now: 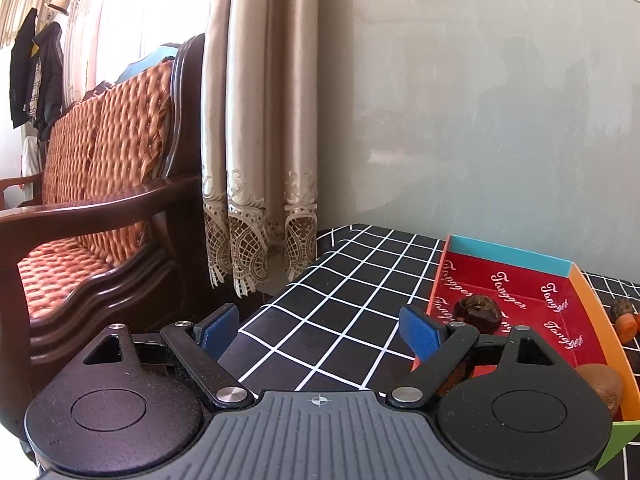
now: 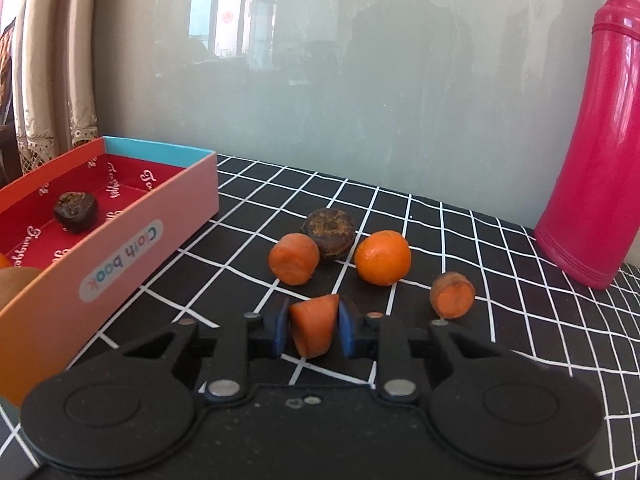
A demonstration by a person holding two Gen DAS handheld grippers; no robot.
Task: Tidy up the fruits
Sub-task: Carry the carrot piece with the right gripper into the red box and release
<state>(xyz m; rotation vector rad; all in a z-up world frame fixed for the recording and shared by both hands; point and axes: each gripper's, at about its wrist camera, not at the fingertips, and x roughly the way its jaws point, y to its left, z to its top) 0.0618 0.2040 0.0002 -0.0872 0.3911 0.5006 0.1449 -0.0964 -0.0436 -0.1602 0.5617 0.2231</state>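
Right gripper (image 2: 313, 330): blue pads closed on an orange carrot chunk (image 2: 313, 326), cone-shaped, its narrow end hanging toward the camera. Whether the chunk touches the black grid-patterned tablecloth (image 2: 500, 340) cannot be told.

Loose items on the cloth beyond the gripper: a second carrot piece (image 2: 294, 258), a dark brown dried fruit (image 2: 331, 238) just behind it and touching or nearly so, a round orange fruit (image 2: 383, 257) to the right of those, and a smaller carrot stub (image 2: 453, 294) lying apart at far right with its cut face toward the camera. A tall pink flask (image 2: 592, 140) stands upright at the right edge of the table, against the grey-green wall.

Box (image 2: 120, 248): open-topped, orange and pink outside, red lining with white script, label reading "Cloth book" upside down on the near wall. It sits to the left of the loose pile. Inside lies one dark dried fruit (image 2: 76, 212). A brown rounded fruit (image 2: 16, 284) shows at the box's near left corner, partly cut off by the frame.

Left gripper (image 1: 320, 332): fingers spread wide, nothing between them. It hangs over the table's left part, just beside the box (image 1: 516, 256). A wooden sofa (image 1: 100, 208) with woven orange cushions and a beige curtain (image 1: 260, 120) stand beyond the table's edge.
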